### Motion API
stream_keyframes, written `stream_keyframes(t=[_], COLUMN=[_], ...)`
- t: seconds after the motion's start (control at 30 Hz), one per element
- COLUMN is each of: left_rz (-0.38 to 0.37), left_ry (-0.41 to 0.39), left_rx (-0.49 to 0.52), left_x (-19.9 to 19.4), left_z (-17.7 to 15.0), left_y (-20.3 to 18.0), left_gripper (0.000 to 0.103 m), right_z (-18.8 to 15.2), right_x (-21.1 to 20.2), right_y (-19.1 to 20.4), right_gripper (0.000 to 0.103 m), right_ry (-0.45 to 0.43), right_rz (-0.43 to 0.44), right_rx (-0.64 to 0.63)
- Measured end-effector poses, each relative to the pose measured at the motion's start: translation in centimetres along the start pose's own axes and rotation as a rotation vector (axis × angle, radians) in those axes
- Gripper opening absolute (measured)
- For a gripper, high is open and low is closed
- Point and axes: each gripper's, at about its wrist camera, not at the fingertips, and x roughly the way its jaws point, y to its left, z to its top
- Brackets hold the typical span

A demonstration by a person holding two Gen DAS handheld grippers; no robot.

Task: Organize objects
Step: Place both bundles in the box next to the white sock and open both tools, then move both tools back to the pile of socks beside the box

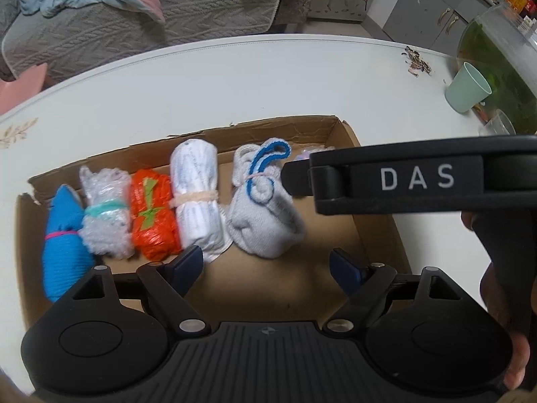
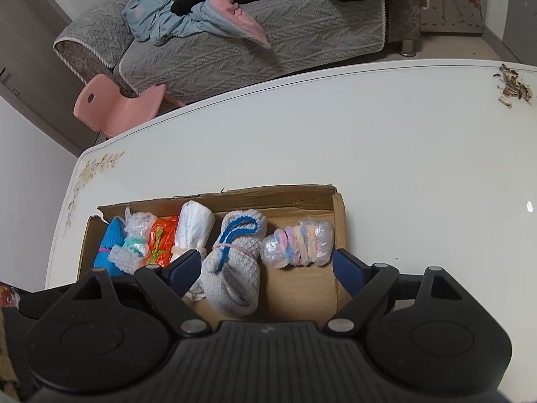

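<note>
Nearest to us, our left hand-held gripper (image 1: pixel 266 265) hangs with its blue pads spread wide and nothing between them, low over the near part of the box (image 1: pixel 302 131). Our right hand-held gripper (image 2: pixel 265 268) is likewise spread and holds nothing; in the left view its black body (image 1: pixel 416 178) reaches in from the right above the box's right end.

The cardboard box sits on the white counter (image 2: pixel 369 154), its far wall torn along the top edge. Inside we see a row of rolled bundles, side by side: a blue roll (image 1: pixel 63 235) at the left end, then a bubble-wrap roll (image 1: pixel 105 215), an orange roll (image 1: pixel 152 215) touching it, a white roll (image 1: pixel 198 198) with a beige band, a grey sock (image 1: pixel 265 215) with blue trim set slightly apart, and a pastel bundle (image 2: pixel 298 243) at the right end.

Farther off on the counter stand a green cup (image 1: pixel 468 90) beside a glass tank (image 1: pixel 496 57), and a scatter of seed shells (image 2: pixel 513 89). Beyond the counter are a pink stool (image 2: pixel 117 109) and a grey sofa (image 2: pixel 268 53).
</note>
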Motion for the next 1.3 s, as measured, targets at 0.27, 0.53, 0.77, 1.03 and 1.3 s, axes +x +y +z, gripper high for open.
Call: stream_keyframes(t=[0.27, 0.53, 0.77, 1.03, 1.3], left_rz=[0.008, 0.009, -0.049, -0.102, -0.033], left_ry=[-0.016, -0.027, 0.016, 0.100, 0.123], left_rx=[0.005, -0.004, -0.052, -0.194, -0.236], left_x=[-3.5, -8.7, -12.2, -8.5, -5.0], left_z=[-2.0, -7.3, -17.0, -24.7, -25.8], left_y=[0.8, 1.8, 1.3, -2.0, -2.0], left_gripper=[0.088, 0.089, 0.097, 0.097, 0.097], right_z=[-1.2, -4.3, -9.7, -14.2, -16.4], right_x=[-1.3, -4.5, -8.6, -10.0, -9.5], right_y=[0.7, 1.3, 2.8, 1.7, 2.2], right_gripper=[0.086, 0.091, 0.102, 0.102, 0.102], right_ry=[-0.009, -0.027, -0.070, -0.060, -0.061], right_rz=[-0.006, 0.007, 0.016, 0.060, -0.050], right_rx=[-0.024, -0.035, -0.138, -0.064, -0.123])
